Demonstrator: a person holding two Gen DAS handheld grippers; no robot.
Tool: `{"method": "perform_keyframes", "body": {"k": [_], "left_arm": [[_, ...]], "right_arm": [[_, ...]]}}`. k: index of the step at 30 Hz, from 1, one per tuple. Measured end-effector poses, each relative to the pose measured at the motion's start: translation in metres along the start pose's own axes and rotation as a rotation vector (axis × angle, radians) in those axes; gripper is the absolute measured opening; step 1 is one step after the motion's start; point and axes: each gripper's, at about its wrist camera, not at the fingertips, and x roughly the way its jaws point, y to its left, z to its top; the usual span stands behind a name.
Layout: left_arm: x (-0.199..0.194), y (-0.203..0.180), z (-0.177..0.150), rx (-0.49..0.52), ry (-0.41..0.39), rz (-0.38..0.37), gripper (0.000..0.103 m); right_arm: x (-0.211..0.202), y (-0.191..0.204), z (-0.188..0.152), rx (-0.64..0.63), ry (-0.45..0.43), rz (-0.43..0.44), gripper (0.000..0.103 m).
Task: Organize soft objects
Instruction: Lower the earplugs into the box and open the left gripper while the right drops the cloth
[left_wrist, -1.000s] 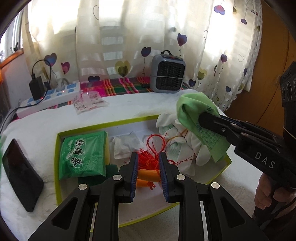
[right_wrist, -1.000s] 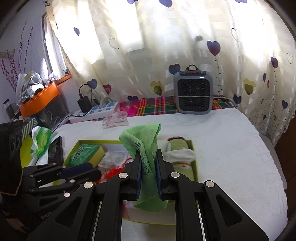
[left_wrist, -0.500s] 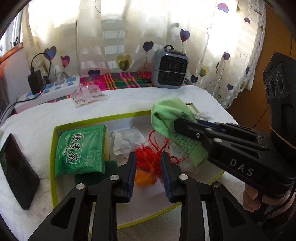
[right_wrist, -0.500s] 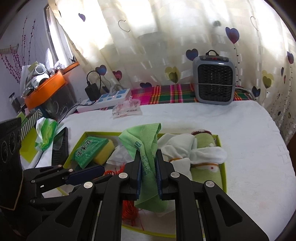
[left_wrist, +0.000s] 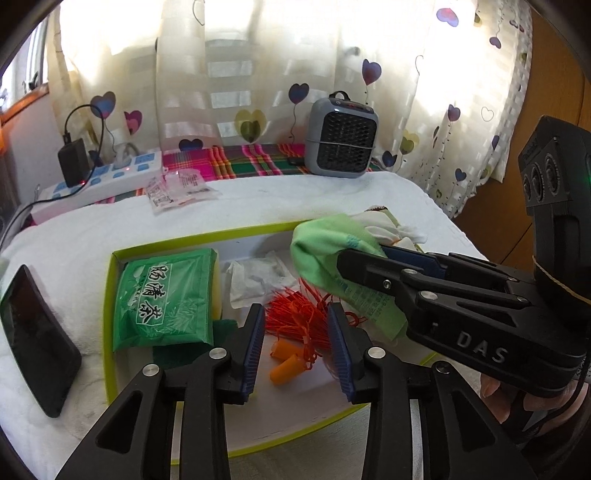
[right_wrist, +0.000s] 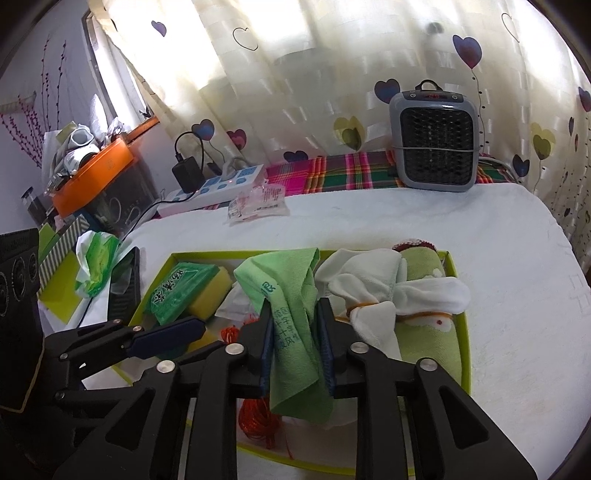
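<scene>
A lime-rimmed box (left_wrist: 110, 295) lies on the white towel-covered table. Over its floor, my left gripper (left_wrist: 297, 347) has its jaws opening. A red tassel (left_wrist: 299, 317) and orange earplugs (left_wrist: 286, 363) lie loose below and between the jaws, and the pads do not press them. My right gripper (right_wrist: 295, 332) reaches into the box from the right, its jaws opening too. A green cloth (right_wrist: 291, 317) still hangs slack between its pads. In the left wrist view the green cloth (left_wrist: 321, 254) droops beside white gloves (right_wrist: 369, 288).
The box (right_wrist: 458, 288) also holds a green tea pack (left_wrist: 166, 295), a yellow sponge (right_wrist: 210, 295), a crumpled tissue (left_wrist: 255, 277) and a rolled green towel (right_wrist: 432, 332). A phone (left_wrist: 37, 343) lies left of it. A heater (left_wrist: 341, 140), a power strip (left_wrist: 107, 177) and plastic packets (left_wrist: 177, 188) stand behind.
My left jaws spread and let go of the red tassel and orange plugs, which now rest on the box floor. My right gripper came down into the box with the green cloth and its jaws parted.
</scene>
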Motion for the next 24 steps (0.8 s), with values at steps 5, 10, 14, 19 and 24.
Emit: {"method": "perform_keyframes", "body": {"k": [5,10,14,19,24], "left_arm": [[-0.002,0.000,0.000,0.001,-0.002,0.005,0.036],[-0.008,-0.001,-0.002,0.003,-0.008,0.012,0.036],[-0.013,-0.002,-0.004,0.004,-0.010,0.017,0.036],[-0.022,-0.004,-0.010,0.004,-0.010,0.037,0.036],[-0.029,-0.005,-0.020,0.002,-0.002,0.061,0.039]], "right_arm": [[-0.004,0.003,0.000,-0.006,-0.009,0.008,0.041],[-0.008,0.002,0.000,0.007,-0.016,0.010,0.043],[-0.013,0.003,-0.003,0.011,-0.022,0.010,0.044],[-0.019,0.004,-0.007,0.021,-0.026,0.008,0.044],[-0.028,0.008,-0.014,0.011,-0.031,0.011,0.044]]}}
